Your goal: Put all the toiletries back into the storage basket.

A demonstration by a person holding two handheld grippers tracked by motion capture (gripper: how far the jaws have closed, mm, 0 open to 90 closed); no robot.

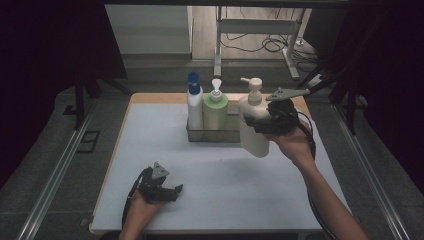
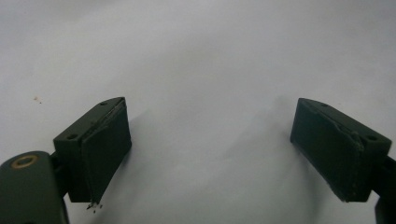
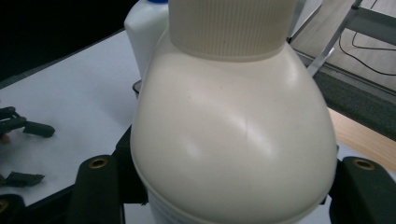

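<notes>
High view, table: white mat (image 1: 210, 190) over a wooden top, dark floor and rails all around.
High view, caddy: clear rectangular holder (image 1: 227, 131) at the far middle of the mat, one bay at its right end apparently vacant.
High view, carried thing: cream pump bottle (image 1: 254, 127), lifted off the mat, tilted, at the caddy's right end, base hanging in front of the rim.
Right gripper view, grip: right gripper (image 3: 224, 186) clamped mid-width on the cream pump bottle's shoulder, just under the ribbed collar (image 3: 233, 28); jaws pressed against both flanks.
High view, neighbours: white bottle with blue cap (image 1: 194, 105) at the caddy's left, green pump bottle (image 1: 215, 111) next to it, both upright inside.
High view, idle tool: left gripper (image 1: 167, 191) resting low on the near left of the mat, well apart from the caddy.
Left gripper view, state: jaws spread wide, nothing between, bare mat beneath.
Risk, slip: smooth rounded shoulder, hold taken high; likely to swing or slide out if tilted further.
Risk, collision: base likely to catch the caddy's front rim or right wall if lowered short, tipping the holder.
Risk, knock: green pump bottle's nozzle close to the left; sideways drift likely to topple it.
In the way: caddy rim and the green neighbour; the mat otherwise open.
</notes>
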